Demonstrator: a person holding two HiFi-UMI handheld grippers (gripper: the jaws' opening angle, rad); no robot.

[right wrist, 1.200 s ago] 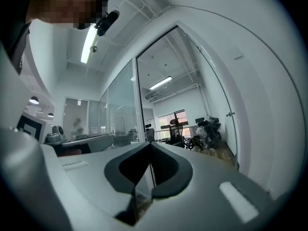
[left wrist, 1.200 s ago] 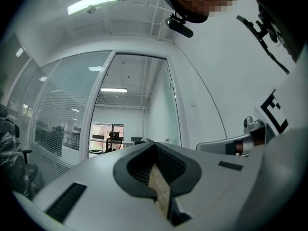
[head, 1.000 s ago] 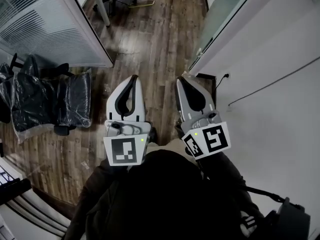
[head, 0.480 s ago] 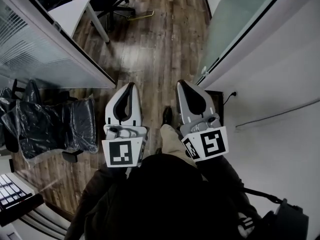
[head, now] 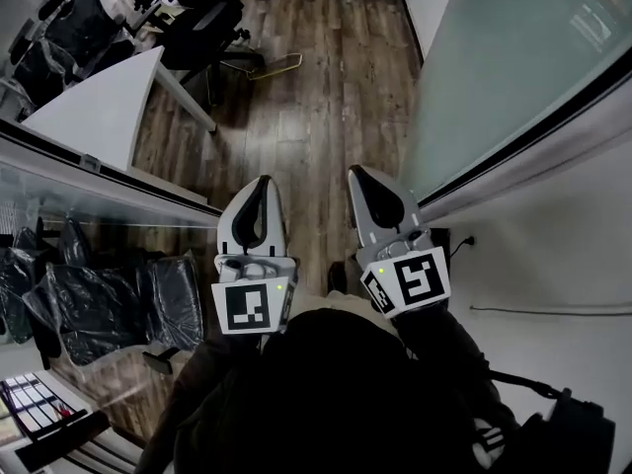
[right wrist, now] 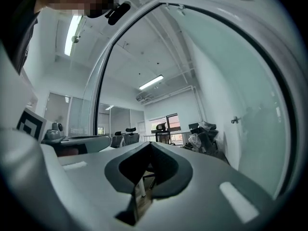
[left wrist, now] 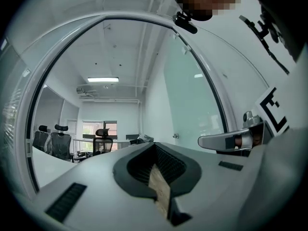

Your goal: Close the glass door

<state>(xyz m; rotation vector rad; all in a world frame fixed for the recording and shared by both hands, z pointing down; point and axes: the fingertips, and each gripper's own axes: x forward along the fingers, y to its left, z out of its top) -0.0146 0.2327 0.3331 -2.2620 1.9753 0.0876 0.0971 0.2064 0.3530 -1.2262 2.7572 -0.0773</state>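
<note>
The left claw (head: pixel 261 180) is pressed together with nothing in it, a thin slit between its dark-lined jaws showing only floor. The right claw (head: pixel 356 171) is shut the same way, also empty. They are held side by side at about the same level, pointing ahead over the floor, each with its black-and-white marker cube nearest the person's dark jacket (head: pixel 326 393).

The glass door (head: pixel 504 67) stands just to the right of the right claw, a tall frosted, greenish pane in a dark frame, running away along the white wall (head: pixel 563 245). The right gripper view shows a small metal knob (right wrist: pixel 234 121) on the pane. Neither claw touches the door.

To the left, a glass partition (head: pixel 89 181) on a white rail closes off that side. Behind it stand chairs wrapped in clear plastic (head: pixel 109 299). Further ahead on the left is a white worktop (head: pixel 99 107) on thin legs, with black office chairs (head: pixel 202 13) beyond it. A socket (head: pixel 465 237) and a thin cable (head: pixel 553 311) sit low on the wall to the right.

The floor (head: pixel 316 97) is dark wood planking with a dull shine, open straight ahead of both claws. The ceiling is white with strip lights, and a window shows at the far end of the room.
</note>
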